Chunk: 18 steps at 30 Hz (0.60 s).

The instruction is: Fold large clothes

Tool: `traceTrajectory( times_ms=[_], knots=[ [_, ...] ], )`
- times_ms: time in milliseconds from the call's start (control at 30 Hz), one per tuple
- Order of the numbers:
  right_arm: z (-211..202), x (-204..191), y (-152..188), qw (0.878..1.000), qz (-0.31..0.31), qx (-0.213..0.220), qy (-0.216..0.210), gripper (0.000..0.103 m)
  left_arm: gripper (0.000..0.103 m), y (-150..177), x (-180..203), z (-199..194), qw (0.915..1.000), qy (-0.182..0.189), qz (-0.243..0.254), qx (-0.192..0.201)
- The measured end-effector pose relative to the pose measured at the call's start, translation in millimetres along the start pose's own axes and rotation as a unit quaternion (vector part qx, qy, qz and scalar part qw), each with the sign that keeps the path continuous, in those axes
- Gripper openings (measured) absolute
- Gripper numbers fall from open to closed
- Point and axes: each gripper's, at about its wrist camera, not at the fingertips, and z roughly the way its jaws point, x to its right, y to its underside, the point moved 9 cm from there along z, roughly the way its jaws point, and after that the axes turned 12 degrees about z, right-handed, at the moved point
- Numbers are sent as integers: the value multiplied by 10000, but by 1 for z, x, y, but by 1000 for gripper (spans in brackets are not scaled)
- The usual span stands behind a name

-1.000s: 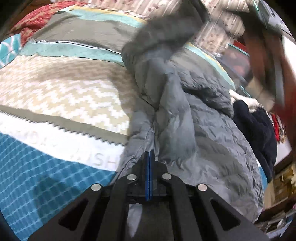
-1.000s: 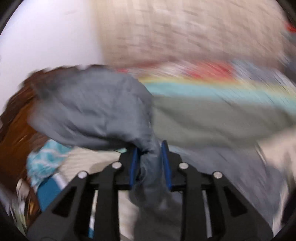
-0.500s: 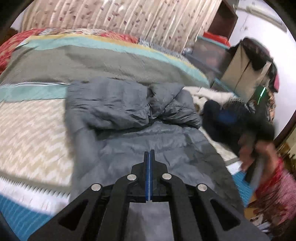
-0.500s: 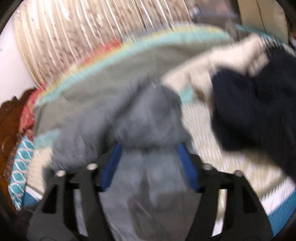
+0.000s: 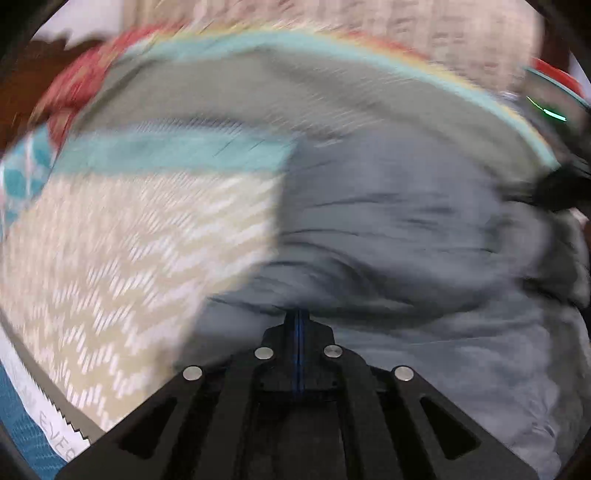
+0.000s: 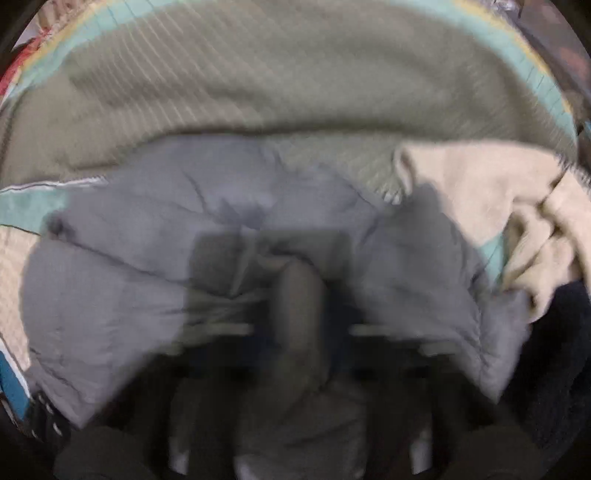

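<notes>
A grey padded jacket point(image 5: 406, 221) lies bunched on the patterned bedspread point(image 5: 129, 240). My left gripper point(image 5: 298, 321) is shut with its blue pads together, pressed against the jacket's near edge; no cloth shows between the pads. In the right wrist view the jacket point(image 6: 129, 258) fills the middle. My right gripper point(image 6: 301, 295) is badly blurred; a fold of grey jacket fabric runs up between its fingers, and I cannot tell how the jaws stand.
A cream garment point(image 6: 498, 206) and a dark navy garment point(image 6: 554, 350) lie to the right of the jacket. The bedspread's olive and teal bands point(image 6: 295, 74) stretch behind. A curtain point(image 5: 443, 22) hangs at the far side.
Both views are now motion-blurred. The left gripper has swung left and closer to the jacket. The right gripper has come down low over the jacket, which is now laid on the bed.
</notes>
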Motion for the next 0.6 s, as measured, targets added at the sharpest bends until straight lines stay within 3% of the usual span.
traceTrajectory(
  times_ms=[33,67,133,200,267,300,333,367,400,467,533,600],
  knots=[
    [-19,-5,-6,9984,140,321,-452,5,24,4,-8,2,9997,186,-148,-33],
    [-65,-13,-17,9856,258,1000,-1341,5,24,4,-12,1,9994,257,-211,-11],
    [-136,-11,-15,9503,302,1766,-2545,5,24,2,-11,-13,9993,298,-224,100],
    [-176,14,3,9272,446,2104,-3065,5,24,4,-7,-34,9968,661,-343,289],
    [-184,51,29,9263,620,2278,-2935,15,24,10,-4,-64,9907,1141,-548,506],
    [-178,77,46,9339,745,2324,-2614,42,24,13,-5,-80,9865,1377,-644,604],
    [-172,98,60,9400,852,2366,-2305,81,24,14,-5,-95,9824,1592,-697,679],
    [-162,129,78,9470,1003,2459,-1808,93,24,11,-3,-103,9799,1713,-721,729],
    [-154,158,95,9517,1123,2502,-1379,97,24,4,-5,-115,9773,1803,-745,823],
    [-142,199,118,9559,1512,2336,-940,97,24,-22,-15,-131,9790,1613,-701,1030],
    [-144,217,124,9488,1909,2316,-983,97,25,-57,-23,-124,9839,1324,-566,1054],
    [-150,215,117,9497,1766,2368,-1042,97,32,-92,-20,-97,9885,1213,-286,861]
  ],
)
